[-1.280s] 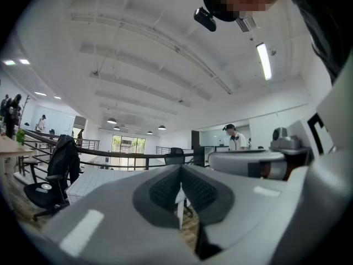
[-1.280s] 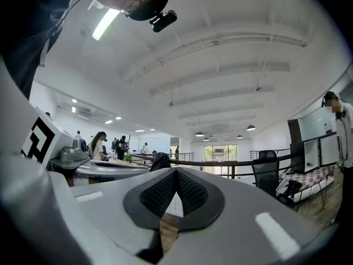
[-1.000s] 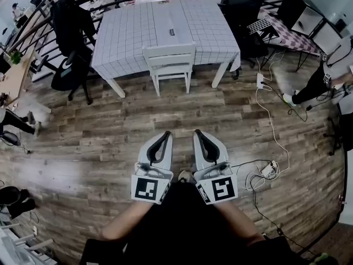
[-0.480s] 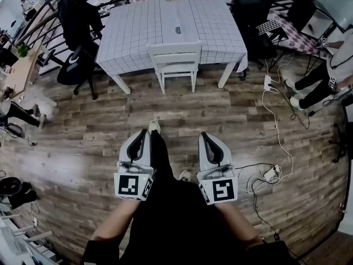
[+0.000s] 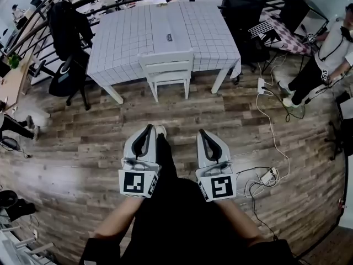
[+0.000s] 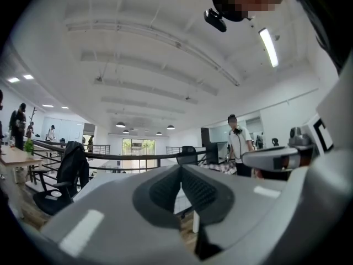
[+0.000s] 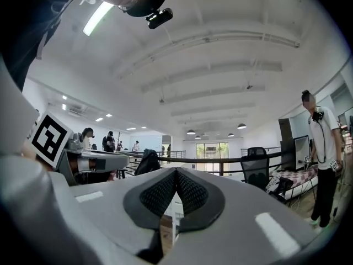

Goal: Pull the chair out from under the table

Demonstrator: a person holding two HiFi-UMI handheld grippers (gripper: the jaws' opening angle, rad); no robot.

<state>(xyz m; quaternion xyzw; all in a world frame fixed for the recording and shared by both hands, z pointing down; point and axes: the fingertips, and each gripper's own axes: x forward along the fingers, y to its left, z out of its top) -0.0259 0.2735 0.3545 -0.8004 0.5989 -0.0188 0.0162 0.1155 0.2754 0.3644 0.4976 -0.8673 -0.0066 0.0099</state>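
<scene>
At the bottom centre of the head view, the person's forearms hold both tools side by side, pointing level toward the top of the frame. The left claw [image 5: 148, 131] is pinched fully together with nothing between its pads. The right claw [image 5: 203, 134] is closed and empty as well.

A stretch of bare wooden floor [image 5: 83, 142] separates them from the chair [image 5: 166, 65], so the step in hand appears to be the approach. To do it well, the person would likely walk straight on and spread the claws before arriving. Each claw could then take the top rail near one end and draw the chair straight toward the lower frame, so the legs slide and do not tip. The white cable [image 5: 270, 120] at middle right lies off that path.

The chair sits at upper centre, well apart from the claws. It is white, with a broad top rail and a lower slat. Its seat is tucked under the near edge of the surface [image 5: 132, 32], which wears a white grid-patterned cloth.
</scene>
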